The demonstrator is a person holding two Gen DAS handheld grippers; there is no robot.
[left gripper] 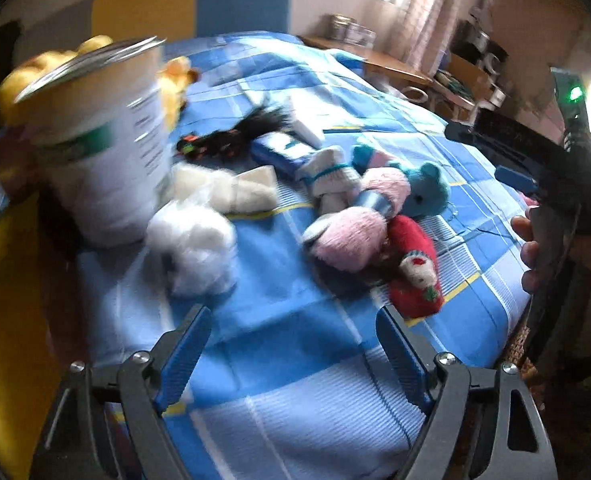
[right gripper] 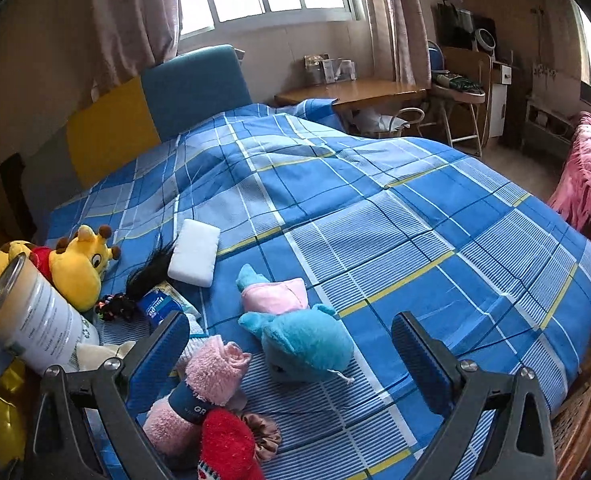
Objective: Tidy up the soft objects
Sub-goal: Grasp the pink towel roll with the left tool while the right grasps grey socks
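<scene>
Both tools, left and right, are held apart and empty over the bed. Soft toys are heaped beside an upright can, which could be toppled by a careless reach.

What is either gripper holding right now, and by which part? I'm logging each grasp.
Nothing is held. The left gripper and right gripper both stand open above the blue plaid bedspread, pads touching no toy.
</scene>
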